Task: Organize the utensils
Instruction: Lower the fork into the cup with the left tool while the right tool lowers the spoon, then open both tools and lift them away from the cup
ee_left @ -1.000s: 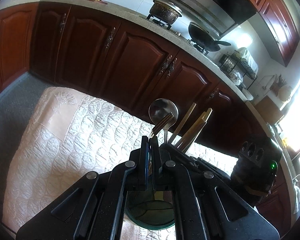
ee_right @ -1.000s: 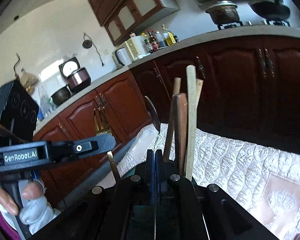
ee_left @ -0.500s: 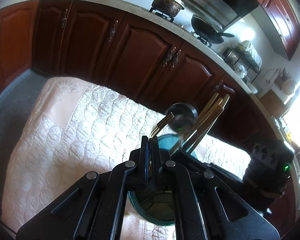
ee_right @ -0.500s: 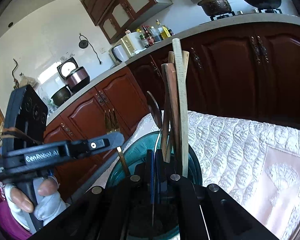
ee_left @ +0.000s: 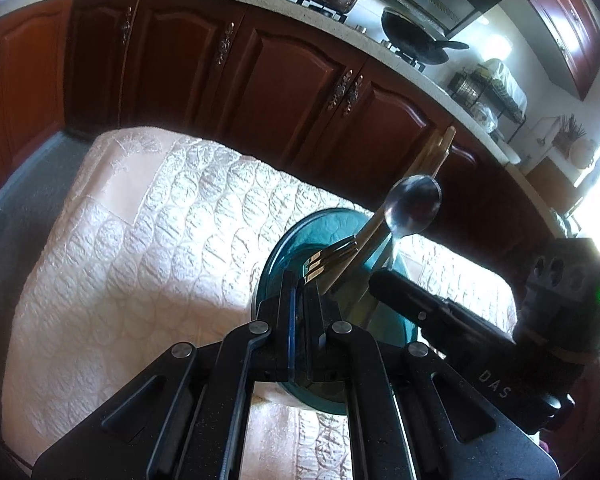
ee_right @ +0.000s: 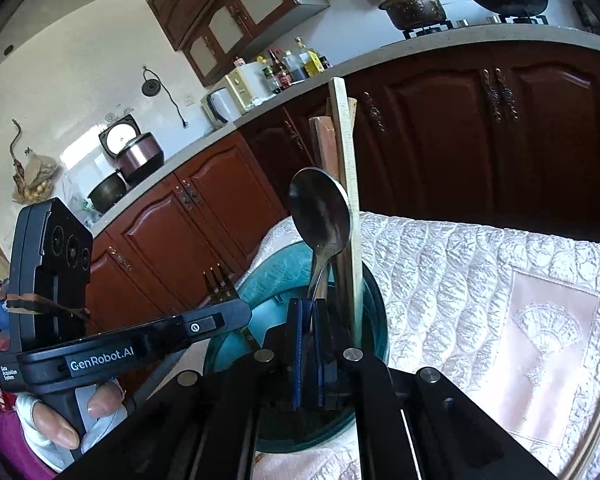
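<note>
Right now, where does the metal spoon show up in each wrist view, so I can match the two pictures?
Left wrist view: the metal spoon is right of centre, bowl up, above the teal glass bowl, beside the wooden chopsticks.
Right wrist view: the spoon is at centre, upright, just left of the chopsticks.
Shared landmark: the teal bowl on the quilted cloth.
</note>
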### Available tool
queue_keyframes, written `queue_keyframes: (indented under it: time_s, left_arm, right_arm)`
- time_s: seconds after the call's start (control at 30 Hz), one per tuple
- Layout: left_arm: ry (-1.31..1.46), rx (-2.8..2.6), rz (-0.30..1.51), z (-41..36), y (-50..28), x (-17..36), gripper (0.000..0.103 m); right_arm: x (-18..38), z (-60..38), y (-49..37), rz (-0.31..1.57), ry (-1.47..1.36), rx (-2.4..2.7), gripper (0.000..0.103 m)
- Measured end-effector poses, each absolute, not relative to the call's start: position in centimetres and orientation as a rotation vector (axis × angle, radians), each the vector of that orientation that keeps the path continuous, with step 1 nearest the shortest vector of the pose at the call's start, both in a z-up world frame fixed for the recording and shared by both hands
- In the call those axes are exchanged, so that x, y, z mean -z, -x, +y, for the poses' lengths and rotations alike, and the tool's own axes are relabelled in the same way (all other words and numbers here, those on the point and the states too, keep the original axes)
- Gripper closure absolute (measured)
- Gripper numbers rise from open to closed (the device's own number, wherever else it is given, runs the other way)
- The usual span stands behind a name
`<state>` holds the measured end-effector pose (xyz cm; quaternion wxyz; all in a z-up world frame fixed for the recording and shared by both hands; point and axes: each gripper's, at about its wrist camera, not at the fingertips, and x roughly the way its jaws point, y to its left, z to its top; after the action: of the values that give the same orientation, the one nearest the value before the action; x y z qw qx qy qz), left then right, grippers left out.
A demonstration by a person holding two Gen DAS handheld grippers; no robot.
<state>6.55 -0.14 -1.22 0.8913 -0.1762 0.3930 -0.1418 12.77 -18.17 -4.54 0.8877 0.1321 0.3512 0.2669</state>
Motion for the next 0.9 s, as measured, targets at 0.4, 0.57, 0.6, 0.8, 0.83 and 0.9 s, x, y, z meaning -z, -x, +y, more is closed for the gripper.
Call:
queue_keyframes:
  time_s: [0.4, 0.57, 0.6, 0.8, 0.83, 0.9]
  left_arm:
    - [0.39, 0.312, 0.841, -0.2, -6.6, 1.9, 0.096]
    - [0.412, 0.329, 0.828, 0.0, -6.1, 1.2, 0.072]
    - [0.421, 0.332, 0.827, 0.1, -6.0, 1.1, 0.071]
    - [0.444, 0.335, 0.818, 0.7, -5.4, 0.4, 0.071]
    - [0.444, 0.335, 0.814, 0.8, -5.2, 0.2, 0.071]
    - [0.441, 0.337, 0.803, 0.9, -4.8, -0.2, 0.071]
  right_arm:
    - [3.8, -18.8, -11.6, 0.775, -0.267, -0.521, 0.093]
    - [2.9, -19.2, -10.6, 0.762, -0.283, -0.519, 0.081]
    - [2.9, -19.2, -10.4, 0.761, -0.284, -0.519, 0.081]
    - [2.3, -20.0, -9.0, 0.765, -0.31, -0.503, 0.08]
    - [2.1, -20.1, -8.8, 0.764, -0.313, -0.5, 0.079]
    - [1.9, -20.3, -8.2, 0.762, -0.311, -0.493, 0.079]
